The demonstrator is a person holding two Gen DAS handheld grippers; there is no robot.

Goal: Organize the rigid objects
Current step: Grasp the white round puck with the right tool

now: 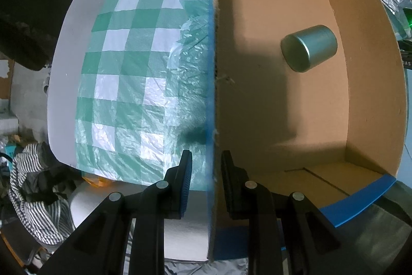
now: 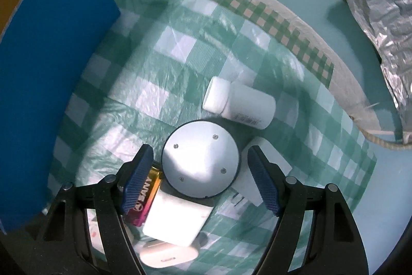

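My left gripper [image 1: 206, 179] straddles the blue-edged wall of a cardboard box [image 1: 373, 99], one finger each side; whether it pinches the wall is unclear. A grey-green metal tin [image 1: 309, 48] lies on its side inside the box. My right gripper [image 2: 200, 177] is open above a pile on the checked cloth [image 2: 180, 56], its fingers either side of a round grey disc [image 2: 200, 159]. A white pill bottle [image 2: 239, 102] lies just beyond. A white block [image 2: 177, 221], a pink-yellow battery [image 2: 144, 200] and a white charger [image 2: 167, 254] lie under the gripper.
The box's blue outer wall [image 2: 51, 94] stands at the left of the right wrist view. Crumpled foil [image 2: 386, 30] and a rope [image 2: 378, 141] lie at the right. Striped fabric [image 1: 33, 197] lies beside the table at lower left.
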